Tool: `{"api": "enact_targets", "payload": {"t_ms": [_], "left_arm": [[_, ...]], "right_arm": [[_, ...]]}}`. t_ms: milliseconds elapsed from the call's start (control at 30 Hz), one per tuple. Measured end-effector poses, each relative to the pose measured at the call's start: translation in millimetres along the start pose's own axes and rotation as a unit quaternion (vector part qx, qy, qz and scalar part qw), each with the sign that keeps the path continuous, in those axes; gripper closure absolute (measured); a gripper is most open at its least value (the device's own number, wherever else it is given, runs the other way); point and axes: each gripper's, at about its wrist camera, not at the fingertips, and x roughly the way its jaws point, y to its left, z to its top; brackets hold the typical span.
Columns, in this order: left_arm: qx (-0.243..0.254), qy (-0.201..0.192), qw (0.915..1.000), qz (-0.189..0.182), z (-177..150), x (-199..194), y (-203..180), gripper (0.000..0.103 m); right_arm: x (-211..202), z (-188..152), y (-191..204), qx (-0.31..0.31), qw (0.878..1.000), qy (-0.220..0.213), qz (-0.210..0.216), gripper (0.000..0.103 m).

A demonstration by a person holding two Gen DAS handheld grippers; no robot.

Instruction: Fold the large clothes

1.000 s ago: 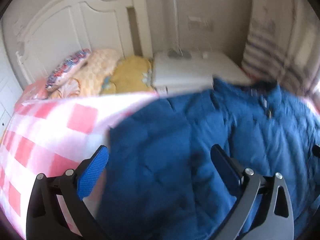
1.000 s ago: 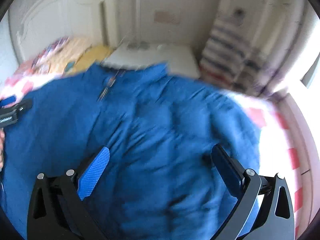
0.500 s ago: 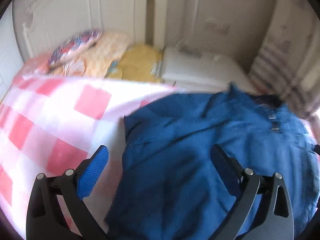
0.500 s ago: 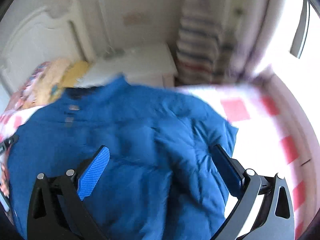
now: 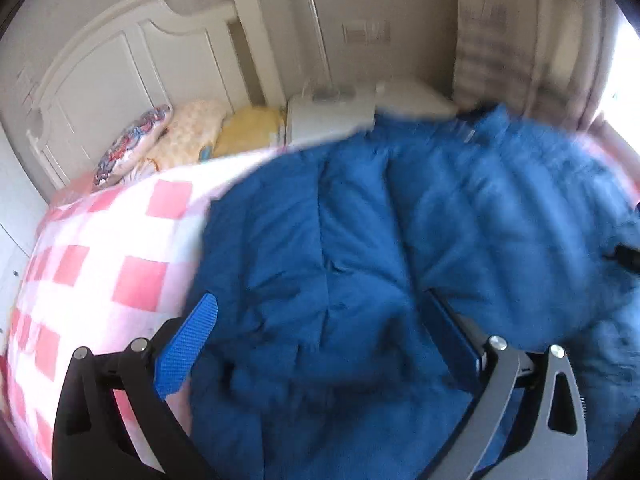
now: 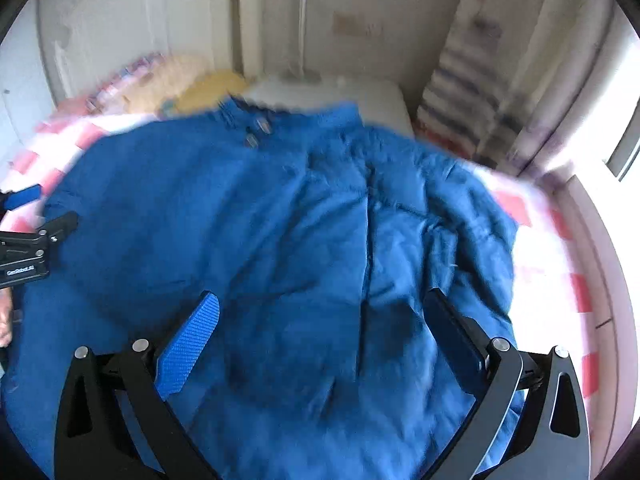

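A: Jacket (image 5: 400,240) lies spread on the pink-checked bedspread (image 5: 120,240), collar (image 6: 248,120) toward the headboard (image 5: 120,80), hem toward both tools. So its long axis runs straight away from us.

B: And the grippers?

A: Both have their 2 fingers spread wide and grip nothing. The left gripper (image 5: 324,344) hangs over the jacket's left edge, its blue pad (image 5: 188,348) right at the line where padding meets bedspread. The right gripper (image 6: 332,340) hangs over the right half, with the rumpled right side (image 6: 472,232) just beyond its outer finger.

B: Which side goes first, would you say?

A: The left looks nearer an edge, so I'd guess that side gets pinched and carried across the long axis toward the middle. The blur makes the sleeves hard to trace.
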Motion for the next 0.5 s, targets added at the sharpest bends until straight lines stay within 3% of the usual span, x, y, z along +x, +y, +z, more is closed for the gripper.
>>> {"api": "enact_targets", "payload": {"t_ms": [33, 100, 200, 267, 300, 400, 500], "left_arm": [[0.000, -0.020, 0.9997, -0.015, -5.1, -18.6, -1.7, 0.002], [0.019, -0.022, 0.9992, -0.026, -14.7, -30.2, -11.1, 0.002], [0.088, 0.030, 0.9956, -0.011, -40.4, -11.1, -45.1, 0.002], [0.106, 0.036, 0.9937, 0.011, -58.7, 1.8, -57.1, 0.002], [0.097, 0.026, 0.9950, 0.008, -61.6, -0.4, -54.8, 0.002], [0.067, 0.054, 0.9963, -0.002, -61.3, -6.3, -43.3, 0.002], [0.050, 0.033, 0.9981, -0.015, -68.5, -38.6, -31.1, 0.002]], "right_arm": [[-15.4, -5.1, 3.7, -0.005, 1.000, -0.017, 0.007, 0.005], [-23.4, -15.0, 14.2, -0.021, 0.999, -0.017, 0.019, 0.005], [7.5, -32.9, 27.0, -0.053, 0.998, 0.029, 0.004, 0.004], [18.6, -45.2, 35.0, -0.074, 0.997, 0.020, -0.020, 0.004], [17.5, -46.5, 36.3, -0.074, 0.997, 0.018, -0.022, 0.004], [3.1, -47.1, 31.9, -0.054, 0.998, 0.039, -0.004, 0.005], [-35.3, -54.8, 29.4, -0.043, 0.998, 0.010, 0.044, 0.005]]}}
